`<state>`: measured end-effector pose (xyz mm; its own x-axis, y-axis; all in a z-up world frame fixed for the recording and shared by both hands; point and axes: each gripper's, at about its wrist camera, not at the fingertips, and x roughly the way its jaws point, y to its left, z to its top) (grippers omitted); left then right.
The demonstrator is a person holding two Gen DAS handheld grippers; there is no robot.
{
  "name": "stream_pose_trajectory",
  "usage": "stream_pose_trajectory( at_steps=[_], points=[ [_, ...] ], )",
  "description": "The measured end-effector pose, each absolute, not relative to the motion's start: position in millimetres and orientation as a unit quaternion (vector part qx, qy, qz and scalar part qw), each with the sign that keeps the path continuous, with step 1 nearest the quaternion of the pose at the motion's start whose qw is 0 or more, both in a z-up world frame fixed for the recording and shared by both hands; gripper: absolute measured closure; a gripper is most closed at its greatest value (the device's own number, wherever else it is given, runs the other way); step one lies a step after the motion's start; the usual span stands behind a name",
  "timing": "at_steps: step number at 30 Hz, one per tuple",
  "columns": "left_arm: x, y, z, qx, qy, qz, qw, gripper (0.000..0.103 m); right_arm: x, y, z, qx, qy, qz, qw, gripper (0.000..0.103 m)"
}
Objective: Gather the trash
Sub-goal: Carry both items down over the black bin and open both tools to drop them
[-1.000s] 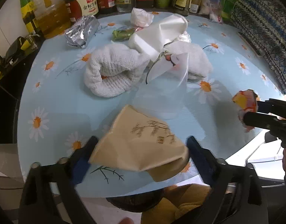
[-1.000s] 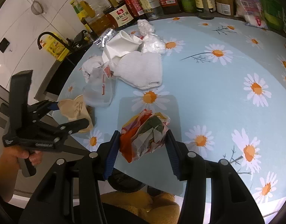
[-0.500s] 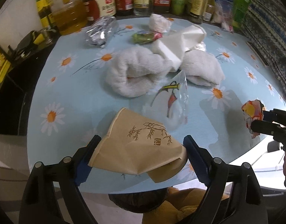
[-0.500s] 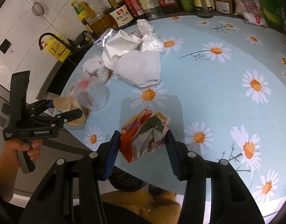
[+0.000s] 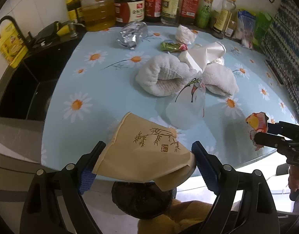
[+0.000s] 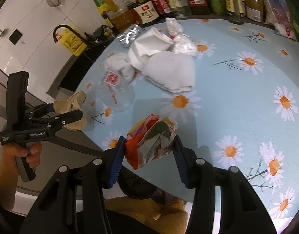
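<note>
My left gripper (image 5: 147, 156) is shut on a crushed tan paper cup (image 5: 143, 148) with a bamboo print, held above the near edge of the daisy-print table (image 5: 102, 89). It also shows in the right wrist view (image 6: 69, 113). My right gripper (image 6: 149, 146) is shut on a crumpled colourful wrapper (image 6: 151, 138), also seen at the right in the left wrist view (image 5: 256, 124). A clear plastic cup (image 5: 188, 105) lies on the table. A silver foil bag (image 5: 131, 33), a green wrapper (image 5: 172, 46) and white crumpled plastic (image 5: 184, 35) lie farther back.
Two white towels (image 5: 165, 76) and a white paper (image 5: 206, 52) lie mid-table. Bottles and jars (image 5: 169, 2) line the far edge. A dark sink (image 5: 22, 89) is at the left. A dark round bin (image 5: 141, 198) sits below the table edge.
My left gripper has pulled back and swung left with the paper cup. The clear plastic cup has tipped over and lies flat on the table. My right gripper has stayed put.
</note>
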<state>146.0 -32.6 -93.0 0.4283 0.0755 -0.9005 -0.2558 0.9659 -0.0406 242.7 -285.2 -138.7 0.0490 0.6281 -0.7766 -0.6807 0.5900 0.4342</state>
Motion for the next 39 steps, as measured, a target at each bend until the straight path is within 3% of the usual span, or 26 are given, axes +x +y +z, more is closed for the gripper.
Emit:
stream_pose_trajectory(
  at_steps=[16, 39],
  points=[
    [76.6, -11.0, -88.4, -0.141, 0.519, 0.060, 0.841, 0.017, 169.8, -238.7, -132.4, -0.043, 0.526, 0.457, 0.716, 0.053],
    [13.4, 29.9, -145.7, -0.179, 0.570, -0.032, 0.801, 0.017, 73.0, -195.1, -177.8, -0.026, 0.593, 0.386, 0.706, 0.053]
  ],
)
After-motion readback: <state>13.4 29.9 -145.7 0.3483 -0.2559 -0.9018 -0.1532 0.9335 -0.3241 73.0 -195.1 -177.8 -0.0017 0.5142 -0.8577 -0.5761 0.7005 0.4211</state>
